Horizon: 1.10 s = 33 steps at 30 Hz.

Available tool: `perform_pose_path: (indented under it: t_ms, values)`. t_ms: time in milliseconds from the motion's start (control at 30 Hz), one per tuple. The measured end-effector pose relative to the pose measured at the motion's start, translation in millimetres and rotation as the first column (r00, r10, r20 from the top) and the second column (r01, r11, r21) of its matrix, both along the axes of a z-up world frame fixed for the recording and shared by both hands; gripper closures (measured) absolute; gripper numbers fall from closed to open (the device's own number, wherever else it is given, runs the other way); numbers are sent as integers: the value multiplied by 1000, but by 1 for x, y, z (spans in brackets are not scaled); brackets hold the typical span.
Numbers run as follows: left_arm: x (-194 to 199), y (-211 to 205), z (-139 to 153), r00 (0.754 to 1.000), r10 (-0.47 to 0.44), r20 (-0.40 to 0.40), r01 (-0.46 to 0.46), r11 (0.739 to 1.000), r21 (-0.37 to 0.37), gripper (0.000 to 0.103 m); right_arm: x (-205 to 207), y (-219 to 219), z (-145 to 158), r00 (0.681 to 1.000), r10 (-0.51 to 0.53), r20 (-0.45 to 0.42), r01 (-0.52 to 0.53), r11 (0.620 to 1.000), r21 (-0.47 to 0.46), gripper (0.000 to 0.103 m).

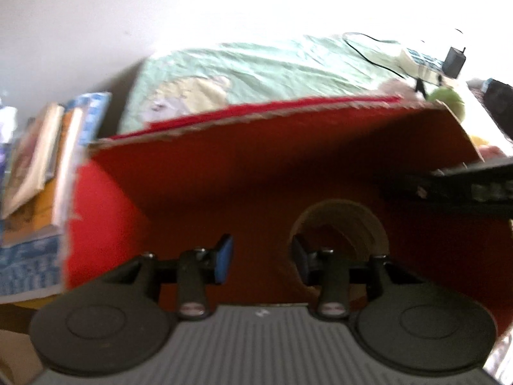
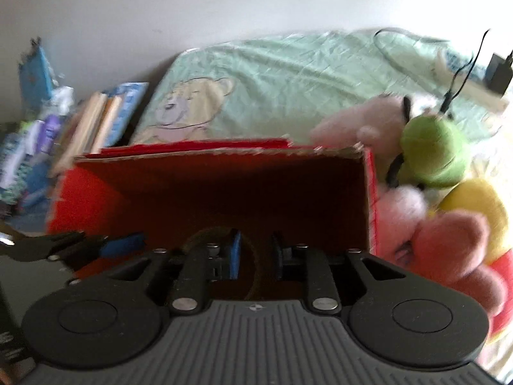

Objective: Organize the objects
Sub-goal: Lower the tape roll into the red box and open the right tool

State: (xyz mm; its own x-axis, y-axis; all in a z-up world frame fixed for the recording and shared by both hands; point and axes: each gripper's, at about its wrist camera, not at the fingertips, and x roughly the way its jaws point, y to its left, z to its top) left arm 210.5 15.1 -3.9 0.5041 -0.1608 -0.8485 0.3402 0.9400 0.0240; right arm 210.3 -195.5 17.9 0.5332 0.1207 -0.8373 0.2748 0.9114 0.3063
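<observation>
A red cardboard box (image 1: 224, 179) (image 2: 205, 199) stands open on the bed, right in front of both grippers. A brown ring-shaped roll (image 1: 362, 224) (image 2: 195, 240) shows low inside it. My left gripper (image 1: 261, 258) is open over the box, its right finger in front of the roll, with nothing held. My right gripper (image 2: 256, 255) is open too, and the roll's right side shows between its fingers. Each gripper appears in the other's view: the right gripper (image 1: 449, 186), the left gripper (image 2: 96, 245). Plush toys lie beside the box's right wall: green (image 2: 433, 150) (image 1: 447, 96), pink (image 2: 449, 240) and yellow (image 2: 474, 205).
Pale green bedding with a bear print (image 2: 288, 83) stretches behind the box to a white wall. Books (image 1: 41, 160) (image 2: 96, 118) are stacked to the left. A charger with a black cable (image 2: 498, 70) (image 1: 453, 59) lies at the far right of the bed.
</observation>
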Motion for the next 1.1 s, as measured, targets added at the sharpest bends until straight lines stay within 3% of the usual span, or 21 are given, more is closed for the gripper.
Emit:
perform_pose_path:
  t_ms: [100,167,200,267,433,567,733,933,1000,1100]
  values:
    - [-4,9,8,1000,-2,28,4,999,-45,55,-1,7,2,1000,10,4,-10,999,44,81]
    - [-4,16,12,1000,-24,5,25,990,-139,34,0,14,3,1000,18,4,-19,1000,20,81]
    - [-2,19,13,1000,-22,-3,21,987,-161,34,-1,16,3,1000,26,4,-26,999,19,81]
    - [-1,21,14,1000,1,2,0,990,-139,40,-3,17,4,999,33,1,-33,999,34,81]
    - [-9,33,24,996,69,58,-66,997,-41,41,-6,12,3,1000,17,-9,-17,999,42,82]
    - [-21,40,33,991,97,92,-96,995,-18,41,-4,14,-2,999,25,-30,-20,988,150,82]
    - [-39,39,37,979,124,165,-137,988,70,41,5,28,-11,998,46,-41,-34,967,254,83]
    - [-44,39,35,981,116,159,-130,988,87,41,25,42,-26,996,68,-53,-43,923,381,83]
    - [-39,38,32,981,119,150,-134,987,89,41,27,45,-32,994,62,-89,-23,922,387,83]
    - [-36,39,28,983,122,134,-135,987,91,40,27,44,-34,990,54,-132,-9,946,323,87]
